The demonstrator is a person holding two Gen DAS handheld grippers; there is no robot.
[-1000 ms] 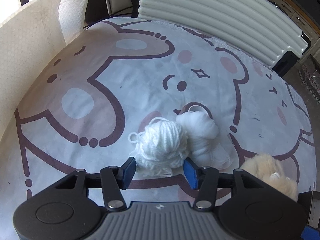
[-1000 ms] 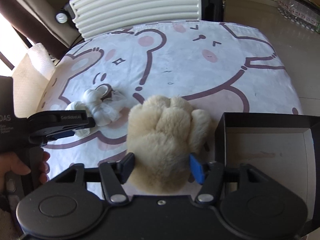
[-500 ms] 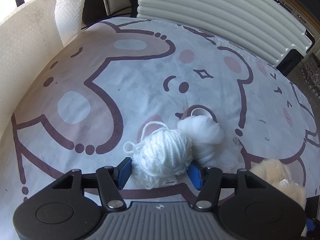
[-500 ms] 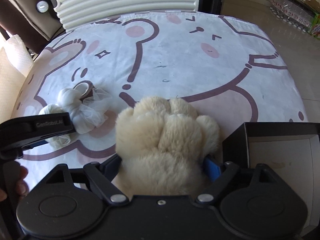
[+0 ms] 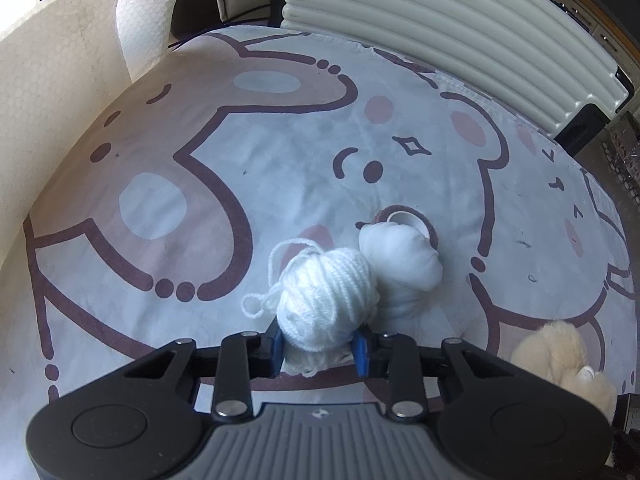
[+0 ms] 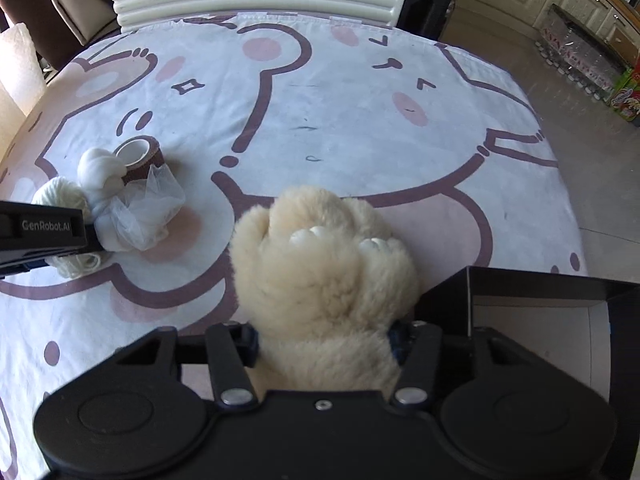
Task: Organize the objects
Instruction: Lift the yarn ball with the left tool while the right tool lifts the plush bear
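Observation:
My left gripper [image 5: 320, 350] is shut on a white yarn ball [image 5: 328, 300] on the bear-print cloth; the ball also shows in the right wrist view [image 6: 60, 196]. A white mesh bundle [image 5: 404, 264] lies against the ball, with a brown tape roll [image 5: 416, 222] behind it. My right gripper [image 6: 324, 344] is shut on a beige plush paw [image 6: 324, 276] and holds it beside a black open box [image 6: 532, 320] at the right. The left gripper also shows at the left edge of the right wrist view [image 6: 44, 236].
The bear-print cloth [image 6: 360, 120] covers the table. A ribbed white suitcase [image 5: 440, 20] stands at the far edge. White bubble wrap [image 5: 60, 80] rises along the left side. The floor drops away to the right.
My left gripper has moved forward and closed on the yarn ball. My right gripper has closed on the plush paw and lifted it, and the paw has tipped forward.

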